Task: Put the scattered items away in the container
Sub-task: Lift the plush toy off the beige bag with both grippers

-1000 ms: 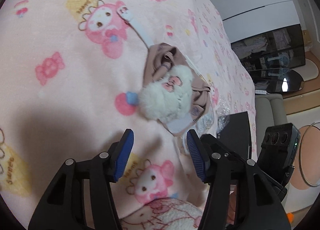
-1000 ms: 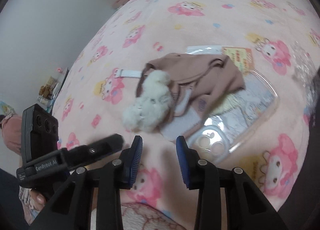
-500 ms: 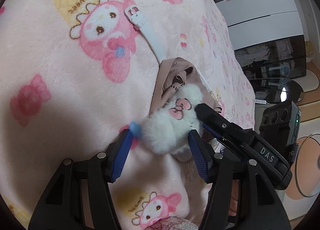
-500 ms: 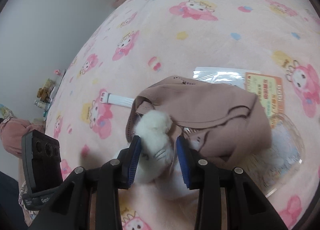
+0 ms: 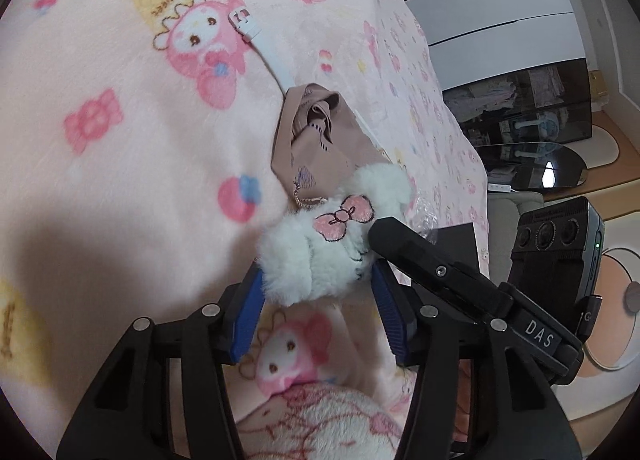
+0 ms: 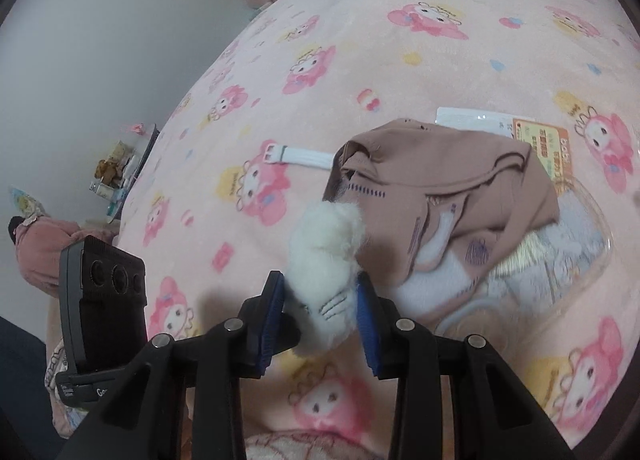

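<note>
Nearest, the left claw (image 5: 318, 308) and the right claw (image 6: 320, 326) both sit on the white plush toy (image 5: 332, 240), which a second ago lay free on the bed with both claws short of it. The right claw's blue pads (image 6: 366, 324) press the toy's lower end from both sides, at a narrow gap. The left claw's pads (image 5: 386, 320) flank the toy at a wider gap; whether they squeeze it is hard to judge, as fur hides the contact. The toy seems lifted a little off the pink blanket (image 5: 120, 180).

Just beyond, the tan garment (image 6: 448, 196) lies crumpled, partly covering a clear plastic package (image 6: 580, 244). A white strap (image 6: 304, 154) runs out from under it. Past these the blanket is open on all sides, and the bed's edge drops off by the dark cabinet (image 5: 528, 108).
</note>
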Available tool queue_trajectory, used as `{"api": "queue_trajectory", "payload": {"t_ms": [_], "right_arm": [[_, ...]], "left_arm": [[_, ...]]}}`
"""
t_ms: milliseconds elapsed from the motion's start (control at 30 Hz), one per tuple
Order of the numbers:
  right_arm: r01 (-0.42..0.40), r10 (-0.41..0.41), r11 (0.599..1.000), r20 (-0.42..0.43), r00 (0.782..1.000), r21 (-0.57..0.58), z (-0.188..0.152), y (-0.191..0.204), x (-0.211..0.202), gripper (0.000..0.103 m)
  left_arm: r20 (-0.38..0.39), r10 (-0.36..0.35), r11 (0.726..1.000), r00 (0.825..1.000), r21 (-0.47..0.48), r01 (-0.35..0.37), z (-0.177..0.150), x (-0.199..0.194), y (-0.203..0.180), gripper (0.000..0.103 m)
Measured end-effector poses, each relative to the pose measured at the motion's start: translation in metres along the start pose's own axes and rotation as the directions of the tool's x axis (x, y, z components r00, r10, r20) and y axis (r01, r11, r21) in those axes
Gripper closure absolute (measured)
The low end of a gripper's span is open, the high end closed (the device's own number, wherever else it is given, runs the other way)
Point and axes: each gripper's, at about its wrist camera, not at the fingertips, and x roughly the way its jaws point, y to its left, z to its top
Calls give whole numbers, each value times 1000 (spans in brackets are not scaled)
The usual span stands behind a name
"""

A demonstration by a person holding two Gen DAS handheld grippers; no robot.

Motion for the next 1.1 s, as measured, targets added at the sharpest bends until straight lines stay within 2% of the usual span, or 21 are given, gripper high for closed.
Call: {"api": "queue_trajectory", "payload": {"t_ms": [100,233,267,367,467,567,633,733,800,833,967,1100], "right_arm": [[13,-13,1000,-8,1000,-1,-11,6,-5,71],[55,-55,998,-61,997,-4,-25,6,0,71],[76,-76,997,-77,994,-8,-29,3,3,71],[100,-98,995,-83,992,19,-37,-13,2,71],[36,-33,997,-46,998,74,-30,-25,-5,71],[20,-19,996,-19,1000,84,-17,-29,-2,71],[14,-11,997,-44,999,71,-11,-28,9,71],[-21,24,999,-93,995,29,-10,-21,23,71],[-3,2,1000,-116,993,-1,-15,-16,27,74],[6,-6,1000,-118,993,3,-17,-17,28,74],[-52,61,997,-156,986,60,-29,-25,24,74],[-43,55,996,-152,987,82,-33,-31,11,74]], "left_arm": [[-10,14,1000,1000,0,-14,-9,-5,1,50],[-14,118,993,993,-30,-118,-17,-5,16,50],[-14,124,992,992,-37,-124,-17,-6,20,50],[-26,95,995,995,-38,-96,-20,-10,26,50],[-46,88,996,995,-12,-89,-23,-8,25,50],[-55,84,996,995,-14,-85,-21,0,25,50],[-52,74,997,996,-23,-76,-18,4,26,56],[-36,57,998,998,-28,-58,-10,4,25,58],[-9,72,997,997,-14,-72,-1,0,21,59],[12,84,996,996,-5,-84,5,-3,19,59],[29,80,997,996,-15,-79,14,-9,21,59],[1,67,997,998,-33,-67,2,-13,27,57]]}}
